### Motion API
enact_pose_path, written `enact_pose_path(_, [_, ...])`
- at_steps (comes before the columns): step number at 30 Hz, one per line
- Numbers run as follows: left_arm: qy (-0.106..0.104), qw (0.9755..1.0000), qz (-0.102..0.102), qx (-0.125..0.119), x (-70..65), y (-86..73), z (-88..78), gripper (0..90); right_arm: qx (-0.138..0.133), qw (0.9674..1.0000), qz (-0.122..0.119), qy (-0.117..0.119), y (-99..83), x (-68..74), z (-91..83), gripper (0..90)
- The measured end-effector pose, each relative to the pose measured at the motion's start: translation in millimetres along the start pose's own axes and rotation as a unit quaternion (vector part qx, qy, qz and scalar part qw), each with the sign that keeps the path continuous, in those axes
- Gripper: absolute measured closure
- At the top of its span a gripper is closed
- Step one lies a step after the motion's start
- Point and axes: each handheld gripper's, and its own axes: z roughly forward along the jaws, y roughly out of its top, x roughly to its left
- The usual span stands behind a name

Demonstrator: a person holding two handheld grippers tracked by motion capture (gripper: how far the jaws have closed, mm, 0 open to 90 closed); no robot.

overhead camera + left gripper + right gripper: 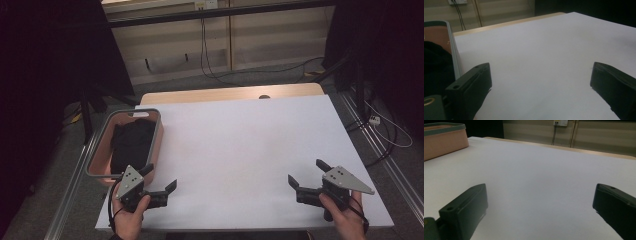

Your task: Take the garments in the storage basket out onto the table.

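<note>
White sheeting covers the wooden table, whose pale timber edge shows along the far side; behind it runs a light wall panel with black cables hanging down, and dark curtains close off both sides of the room.

At the near left corner, the person's left hand holds the left gripper, a black two-jaw tool with a grey three-cornered plate on top. Its jaws stand wide apart with nothing between them, only bare white surface, as the left gripper view confirms. Just beside this claw, on its far left, sits the pink rectangular plastic basket with a grey rim; one jaw tip lies close to the basket's near corner, though whether it touches cannot be told. Inside the basket lies a crumpled black cloth, filling most of its floor. In the left gripper view the basket's wall rises immediately left of the left-hand jaw, with the cloth dark behind it.

At the near right corner, the right hand holds the right gripper, of the same build. Its jaws are likewise spread and empty, pointing inward across the table. From this claw the basket is well apart, far off to the left.
</note>
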Motion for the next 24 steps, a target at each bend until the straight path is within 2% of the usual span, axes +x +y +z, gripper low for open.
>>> enact_pose_path(1, [-0.001, 1.0000, -0.003, 0.001, -1.1, 0.0, 0.5, 3.7, -0.001, 1.0000, -0.003, 0.000, -0.1, -0.1, 0.0, 0.0])
enact_pose_path(4, [0.001, 0.9999, 0.011, 0.006, -2.3, 0.9, 1.9, 3.7, -0.001, 1.0000, -0.003, 0.002, -0.1, -0.2, 0.8, 0.0])
enact_pose_path(7, [0.001, 0.9999, 0.012, 0.009, -1.8, 1.0, 2.2, 3.7, 0.003, 1.0000, -0.002, 0.005, -0.1, -0.2, 1.8, 0.0])
enact_pose_path(10, [0.004, 0.9999, 0.007, 0.013, 0.7, 1.4, 1.8, 3.8, 0.005, 1.0000, -0.004, 0.008, -0.5, 0.6, 1.8, 0.0])
enact_pose_path(19, [0.018, 0.9998, -0.008, 0.004, 14.9, 7.0, -3.7, 4.4, 0.006, 0.9999, -0.009, 0.011, -0.4, 1.5, 2.1, 0.0])
enact_pose_path(21, [0.024, 0.9996, -0.013, 0.002, 18.4, 9.1, -5.1, 4.3, 0.008, 0.9998, -0.008, 0.016, -0.3, 1.8, 2.5, 0.0])
enact_pose_path(24, [0.023, 0.9995, -0.023, 0.005, 22.4, 11.3, -7.1, 4.4, 0.007, 0.9998, -0.002, 0.016, 0.5, 1.0, 2.3, 0.0])
